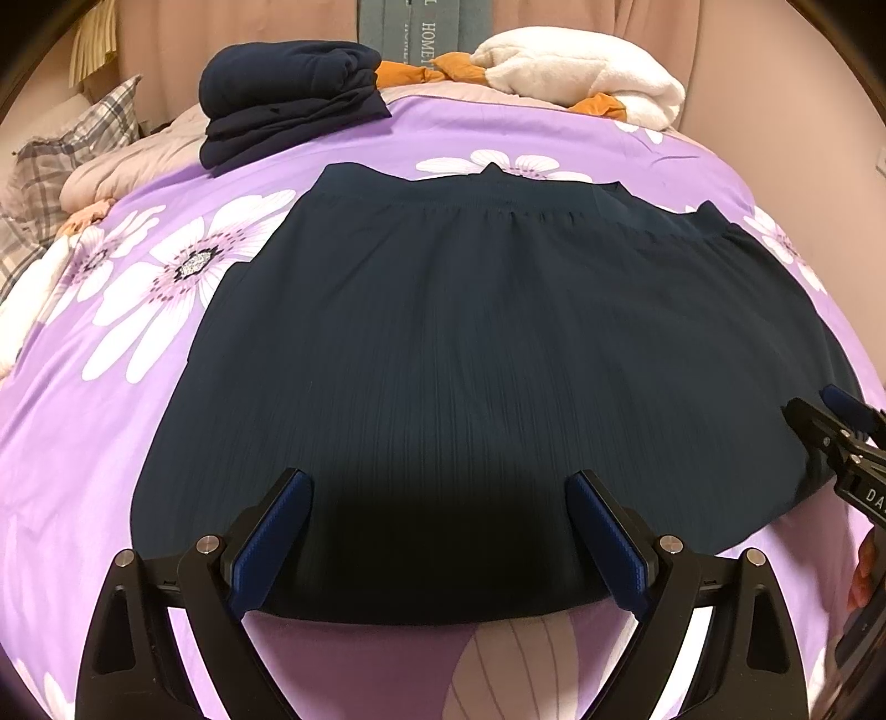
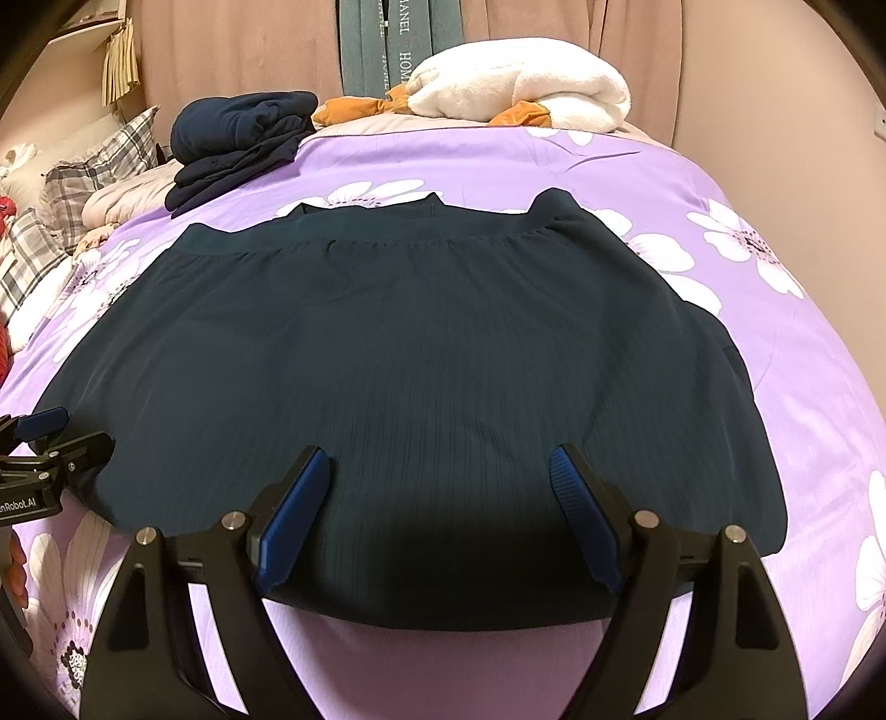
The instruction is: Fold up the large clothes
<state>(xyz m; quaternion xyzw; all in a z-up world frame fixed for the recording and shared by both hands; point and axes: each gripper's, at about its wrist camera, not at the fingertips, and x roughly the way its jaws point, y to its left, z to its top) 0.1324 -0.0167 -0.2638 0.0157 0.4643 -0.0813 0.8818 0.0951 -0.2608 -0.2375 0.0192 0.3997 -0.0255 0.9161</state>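
Left wrist view: dark ribbed garment (image 1: 470, 343) lies flat mid-frame on the purple floral bedspread (image 1: 83, 432); left gripper (image 1: 440, 498) gapes wide at its near hem, holding nothing.

Right wrist view: same garment (image 2: 415, 354) centre-frame, right gripper (image 2: 440, 476) wide open, empty too.

Folded navy stack (image 1: 290, 102) blocks far-left; bedspread (image 1: 637, 141) beyond garment open.

Bedroom — floral bedspread (image 1: 387, 138), pillow (image 1: 77, 144), curtains (image 2: 232, 50)

Purple floral bedspread (image 1: 111, 443), plaid pillow (image 1: 83, 133) — white plush duck (image 2: 520, 83), curtains (image 2: 232, 50)
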